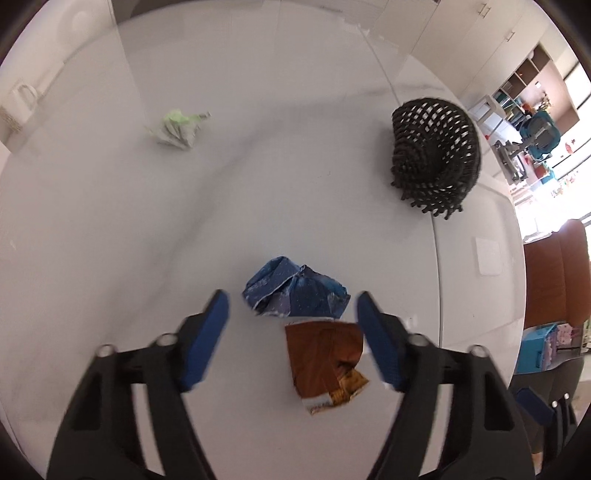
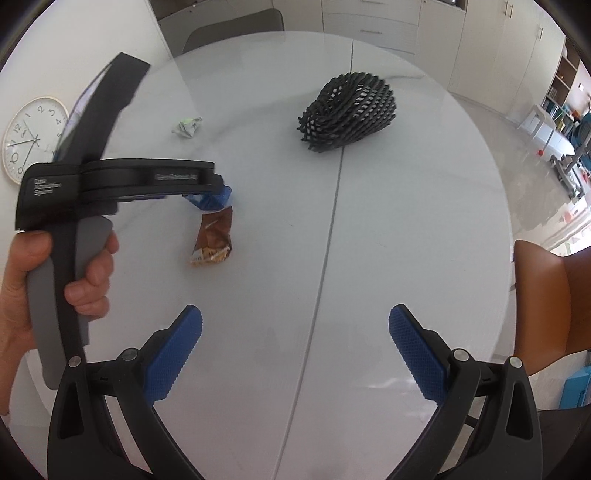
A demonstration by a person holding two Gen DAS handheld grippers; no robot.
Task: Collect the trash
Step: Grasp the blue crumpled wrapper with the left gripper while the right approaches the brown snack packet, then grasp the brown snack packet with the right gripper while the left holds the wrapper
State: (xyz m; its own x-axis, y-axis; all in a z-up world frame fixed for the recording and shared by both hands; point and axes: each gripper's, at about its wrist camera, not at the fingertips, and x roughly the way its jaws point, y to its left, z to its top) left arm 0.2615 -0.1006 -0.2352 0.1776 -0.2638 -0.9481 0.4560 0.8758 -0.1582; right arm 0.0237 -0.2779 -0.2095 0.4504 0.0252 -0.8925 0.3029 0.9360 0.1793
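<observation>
A crumpled blue wrapper (image 1: 295,293) lies on the white round table (image 1: 258,177), with a brown snack wrapper (image 1: 327,363) just in front of it. My left gripper (image 1: 291,306) is open, its blue pads on either side of the two wrappers, close above the table. A crumpled green-white paper (image 1: 177,129) lies far left. A black mesh basket (image 1: 434,151) lies tipped on its side at the right. In the right wrist view my right gripper (image 2: 295,325) is open and empty over bare table; the left gripper (image 2: 218,188), brown wrapper (image 2: 214,236), basket (image 2: 349,110) and green-white paper (image 2: 187,126) show ahead.
A brown chair (image 2: 546,295) stands at the table's right edge. A seam (image 2: 328,236) runs across the table top. A wall clock (image 2: 31,138) leans at the left. Another chair back (image 2: 232,26) stands beyond the far edge.
</observation>
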